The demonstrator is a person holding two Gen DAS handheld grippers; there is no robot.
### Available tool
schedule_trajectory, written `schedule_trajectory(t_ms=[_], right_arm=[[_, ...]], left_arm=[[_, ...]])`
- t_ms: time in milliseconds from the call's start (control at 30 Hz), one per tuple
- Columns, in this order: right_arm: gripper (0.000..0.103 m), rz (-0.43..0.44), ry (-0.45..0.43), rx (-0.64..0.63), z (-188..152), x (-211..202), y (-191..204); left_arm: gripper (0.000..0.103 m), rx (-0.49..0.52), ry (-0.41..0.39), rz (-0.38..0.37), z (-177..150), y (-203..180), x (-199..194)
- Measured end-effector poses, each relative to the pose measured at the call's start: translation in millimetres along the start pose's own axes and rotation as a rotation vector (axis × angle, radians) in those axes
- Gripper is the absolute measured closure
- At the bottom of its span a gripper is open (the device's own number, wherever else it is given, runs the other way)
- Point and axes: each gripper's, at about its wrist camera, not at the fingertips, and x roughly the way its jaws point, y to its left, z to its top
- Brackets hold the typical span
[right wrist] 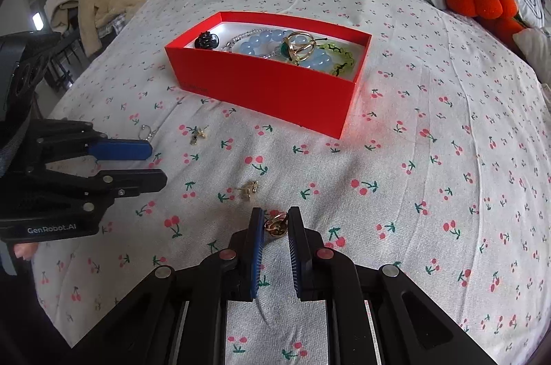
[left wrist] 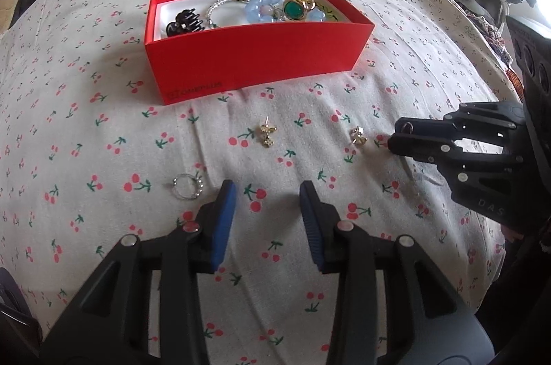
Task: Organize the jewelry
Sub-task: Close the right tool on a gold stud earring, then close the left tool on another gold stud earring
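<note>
With bracelets already lying in the red box (right wrist: pixel 275 89) mid-bed, the right gripper (right wrist: pixel 275 223) is clenching a gold ring (right wrist: pixel 275 225) while the left gripper (left wrist: pixel 268 193), jaws apart and empty, is hovering near a silver ring (left wrist: pixel 187 187) and two earrings (left wrist: pixel 268 135) on the cherry-print bedspread (right wrist: pixel 413 193).

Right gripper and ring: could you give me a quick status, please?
Right gripper shut on gold ring. Left gripper open, empty. Red box path clear.

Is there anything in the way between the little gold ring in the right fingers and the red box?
Nothing visible blocks it. The right gripper is shut on the gold ring, and only bare cherry-print bedspread lies between it and the red box. The gold earring sits off to the left.
</note>
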Motion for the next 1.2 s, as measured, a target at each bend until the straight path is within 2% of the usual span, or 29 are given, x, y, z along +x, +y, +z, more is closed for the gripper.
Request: schedule_trajectory(t_ms=[133, 333, 633, 833, 1200], right_arm=[[0.089, -0.003, 0.007, 0.018, -6, -3, -10], [0.089, 0.0, 0.014, 0.029, -12, -4, -20], [0.089, 0.0, 0.017, 0.04, -14, -5, -21], [0.089, 0.005, 0.023, 0.063, -11, -5, -24], [0.089, -0.01, 0.044, 0.114, 12, 3, -23]], left_arm=[[0.063, -0.003, -0.007, 0.005, 6, -1, 7], [0.069, 0.0, -0.008, 0.023, 14, -5, 13], [0.075, -0.024, -0.018, 0.035, 23, -7, 22], [0.092, -0.038, -0.027, 0.069, 25, -5, 24], [0.093, -0.067, -0.034, 0.022, 20, 7, 13]])
